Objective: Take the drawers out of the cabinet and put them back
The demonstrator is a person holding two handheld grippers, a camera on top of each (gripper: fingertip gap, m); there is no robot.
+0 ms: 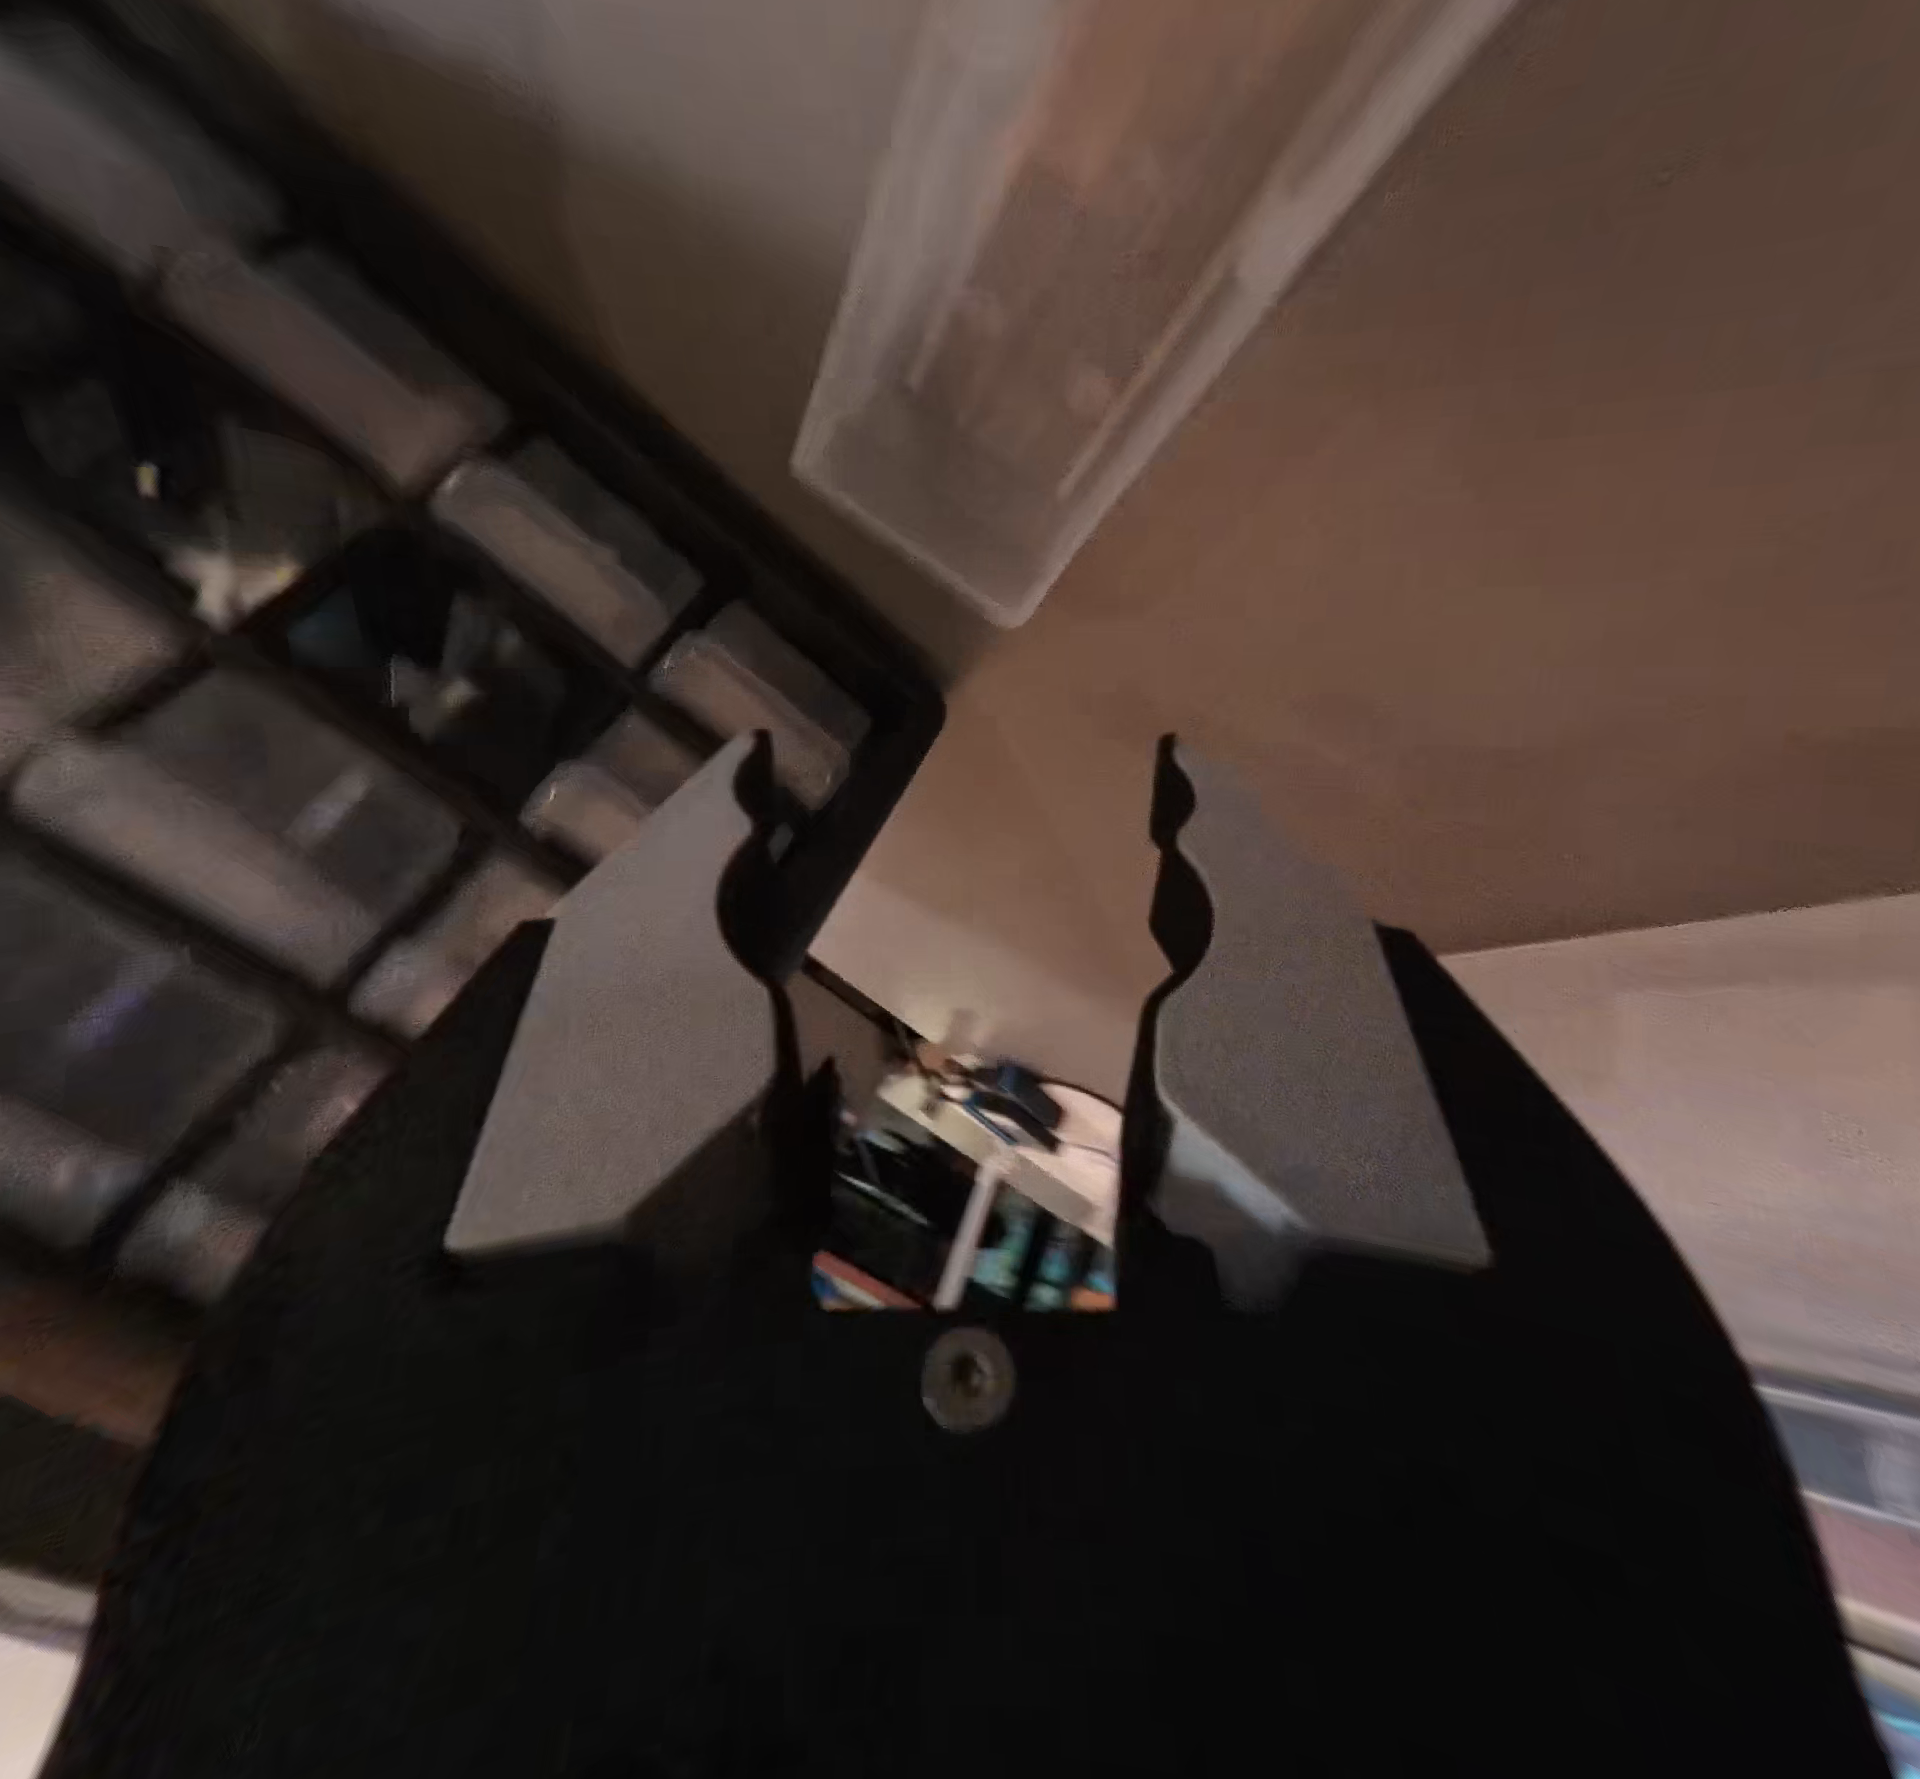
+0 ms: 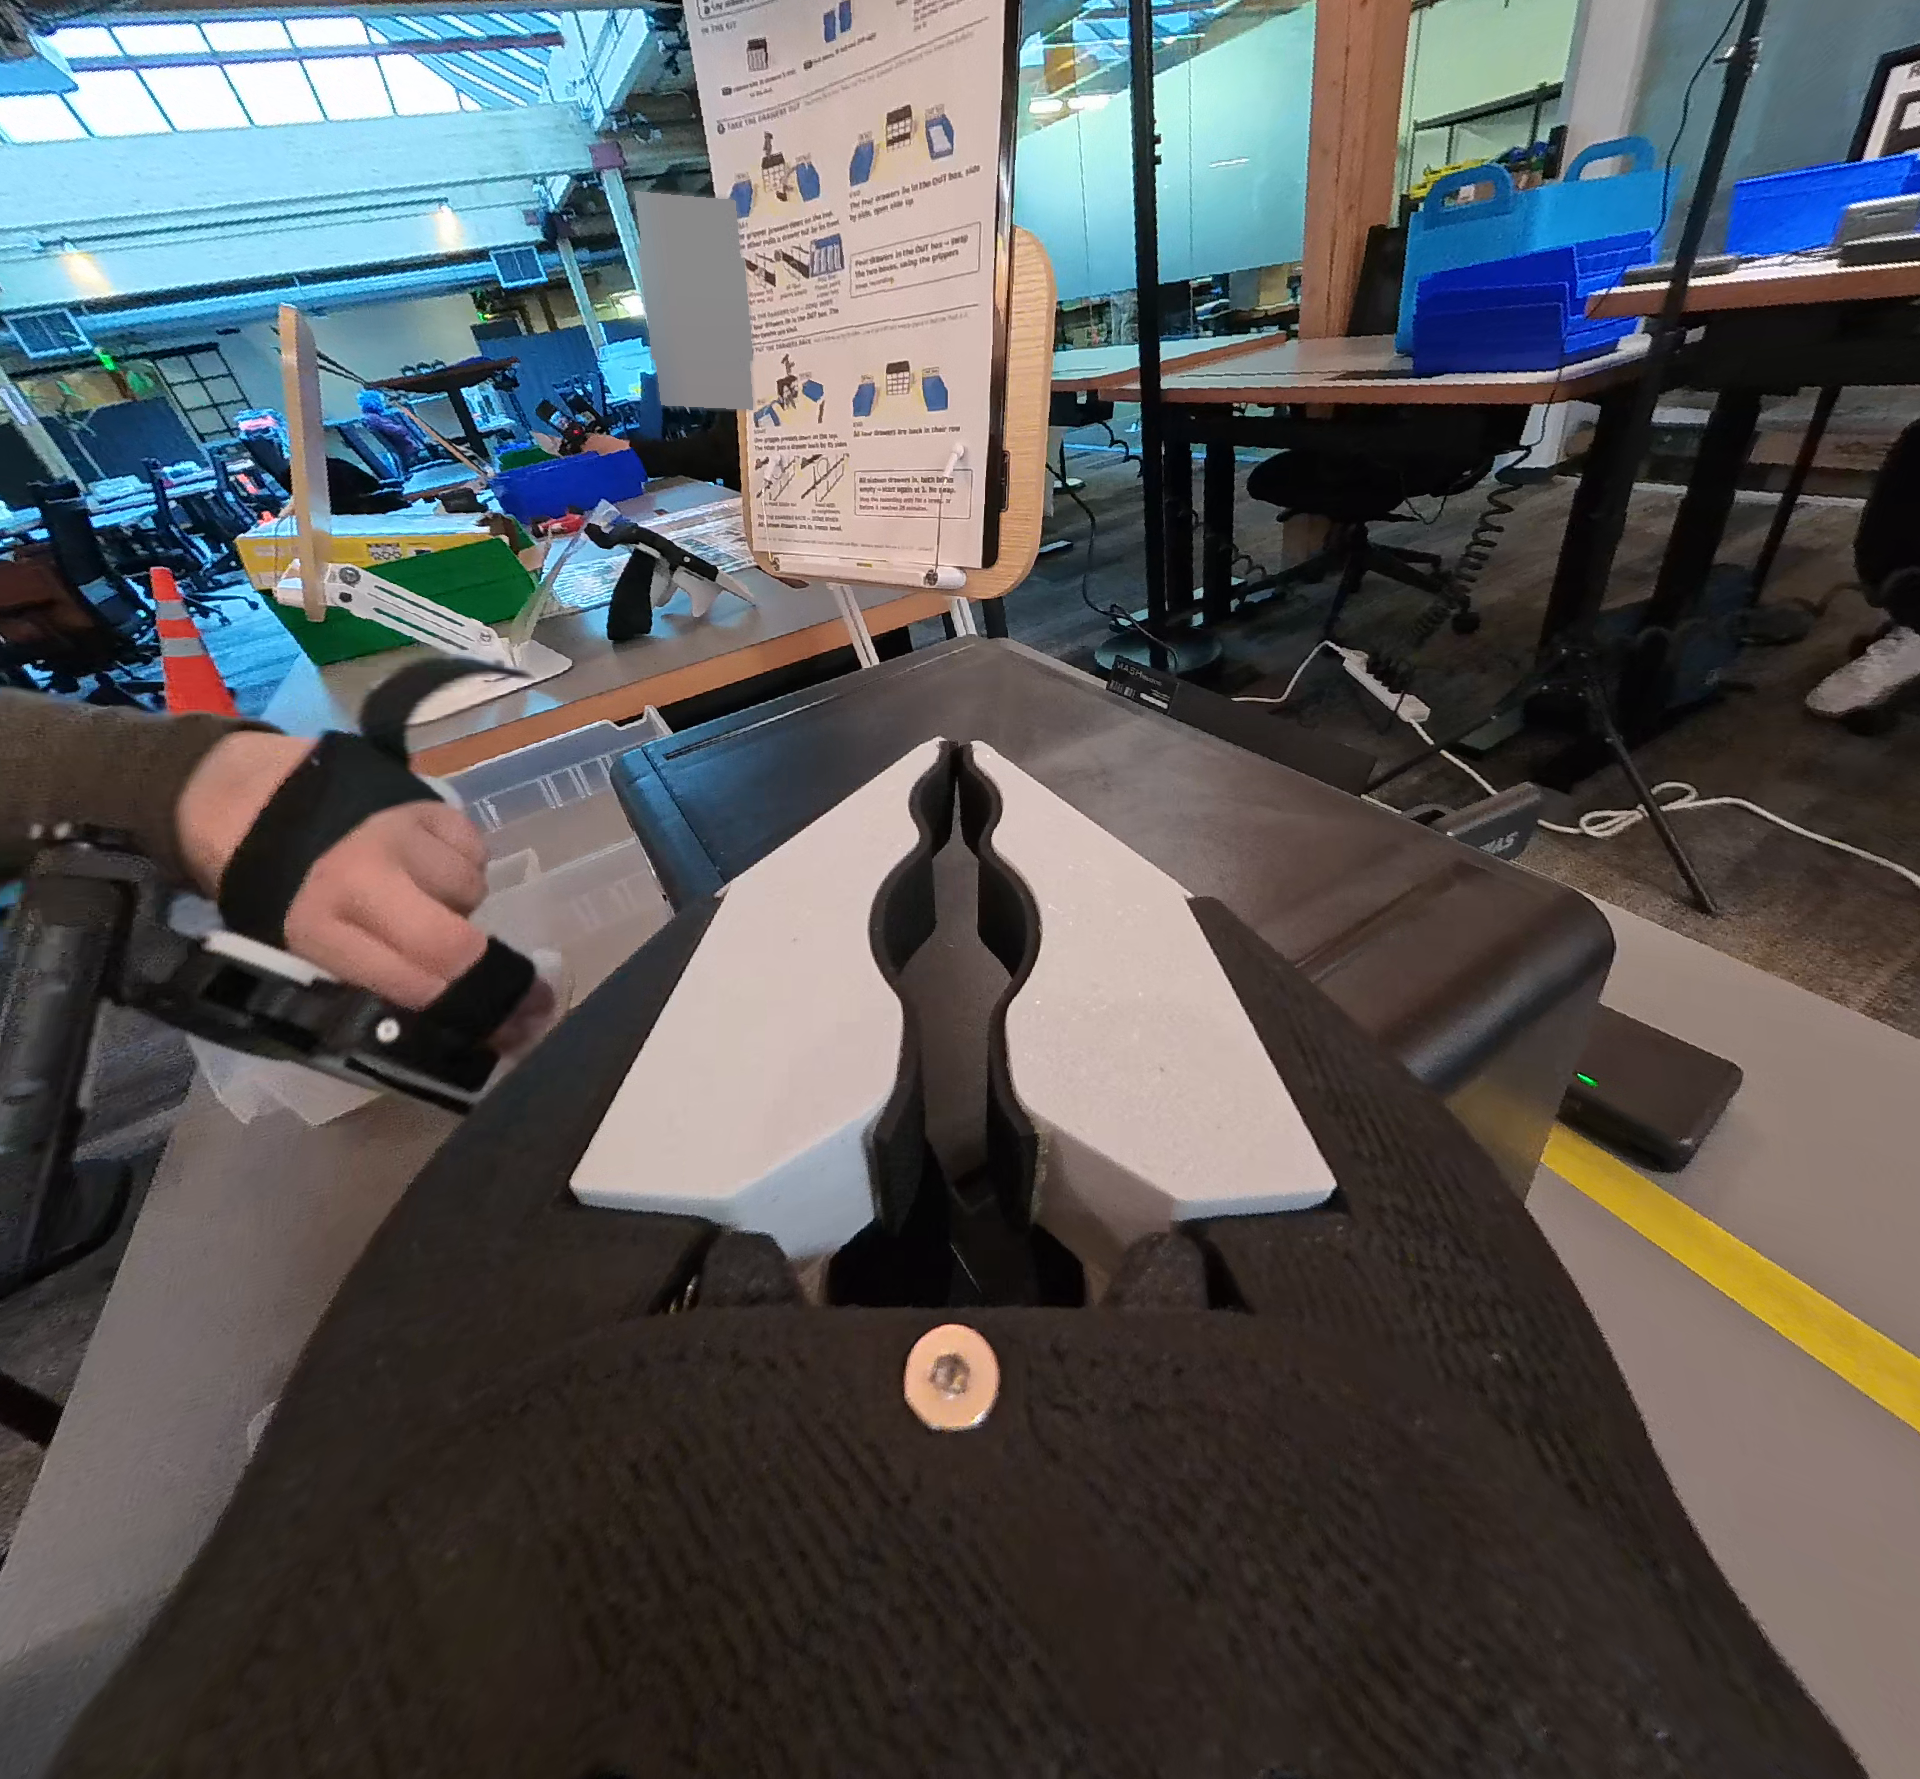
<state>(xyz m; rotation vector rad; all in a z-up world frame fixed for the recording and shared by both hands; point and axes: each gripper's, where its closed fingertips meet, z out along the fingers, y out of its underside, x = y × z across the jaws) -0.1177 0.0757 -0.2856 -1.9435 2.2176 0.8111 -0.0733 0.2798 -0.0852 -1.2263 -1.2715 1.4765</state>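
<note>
Right gripper (image 2: 954,753): fingers together with nothing between them, resting on the cabinet top (image 2: 1195,794), apparently to press it down.
Left gripper (image 1: 961,763): fingers apart and empty; its view is blurred, so it is likely in motion.
Cabinet (image 1: 343,690): black frame with a grid of small clear drawers, at the left in the left wrist view; some slots look dark and may be empty.
Loose drawer (image 1: 1039,275): one clear drawer lies on the tan table (image 1: 1455,586), beyond and apart from the left fingertips.
Step in hand: judged to be fetching or placing a drawer with the left gripper.
Technique: keep the right gripper's pressure steady; close on the drawer's front lip and keep it level.
Writing: an instruction sheet (image 2: 862,223) stands on an easel beyond the cabinet; a small label (image 2: 1141,686) sits at the cabinet's far edge. Neither is transcribed.
</note>
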